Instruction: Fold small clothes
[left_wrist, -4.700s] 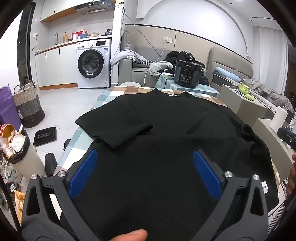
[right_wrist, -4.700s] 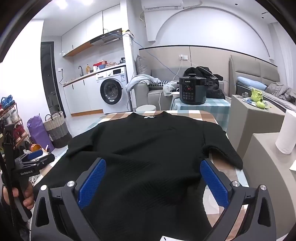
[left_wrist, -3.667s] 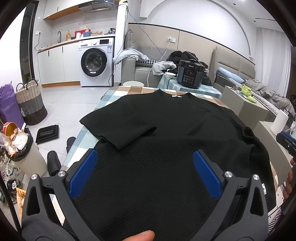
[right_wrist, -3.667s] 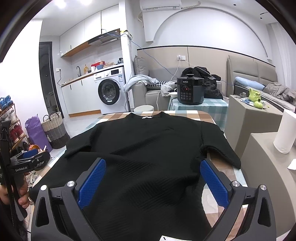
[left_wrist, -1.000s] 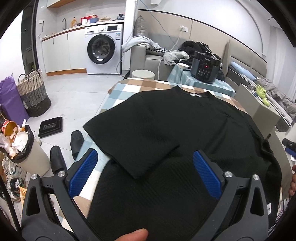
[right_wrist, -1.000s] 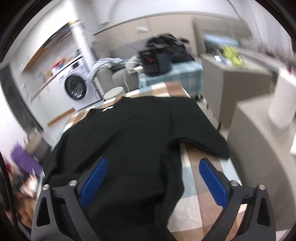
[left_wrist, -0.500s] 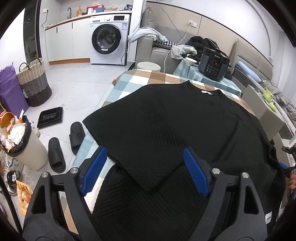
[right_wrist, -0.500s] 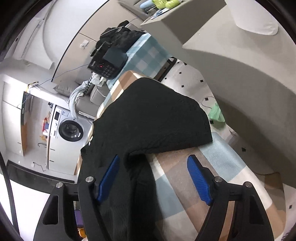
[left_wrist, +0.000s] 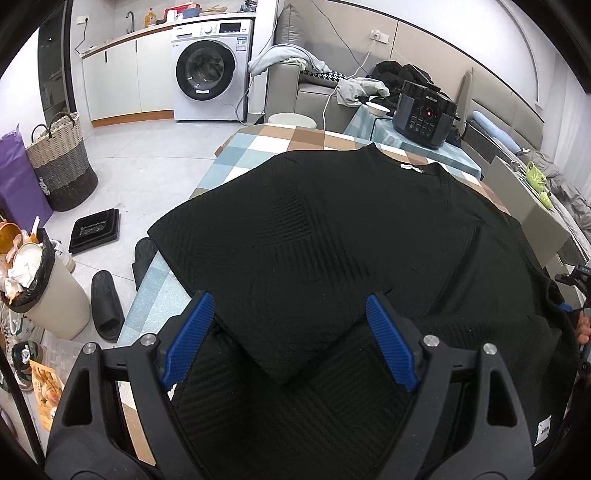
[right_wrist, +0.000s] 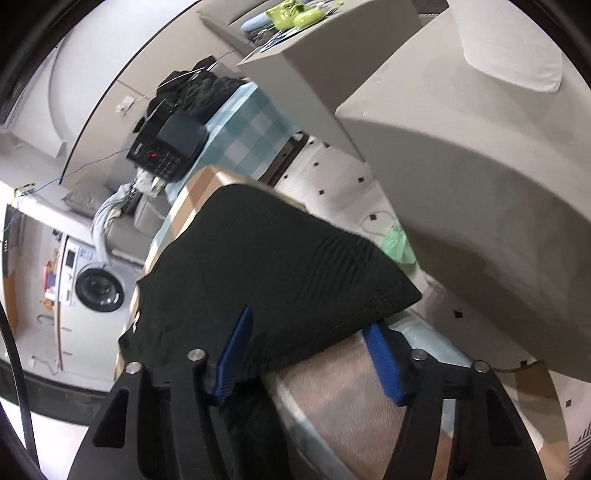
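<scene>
A black textured short-sleeved top (left_wrist: 351, 240) lies spread flat on a checked table (left_wrist: 258, 142), collar at the far end. Its left sleeve (left_wrist: 266, 280) lies across the body, pointing toward me. My left gripper (left_wrist: 291, 338) is open, its blue pads on either side of that sleeve's tip, just above the cloth. In the right wrist view the right sleeve (right_wrist: 295, 266) hangs over the table's right edge. My right gripper (right_wrist: 310, 350) is open, tilted, with its pads astride the sleeve's lower edge.
A black pressure cooker (left_wrist: 424, 110) stands on a small table beyond the far end. Left of the table are slippers (left_wrist: 107, 306), a full bin (left_wrist: 40, 280) and a woven basket (left_wrist: 61, 162). A grey curved counter (right_wrist: 480, 155) stands close on the right.
My left gripper has narrowed and moved forward over the left sleeve's tip. My right gripper has swung right, tilted and closed in on the right sleeve's edge, its jaws narrower.
</scene>
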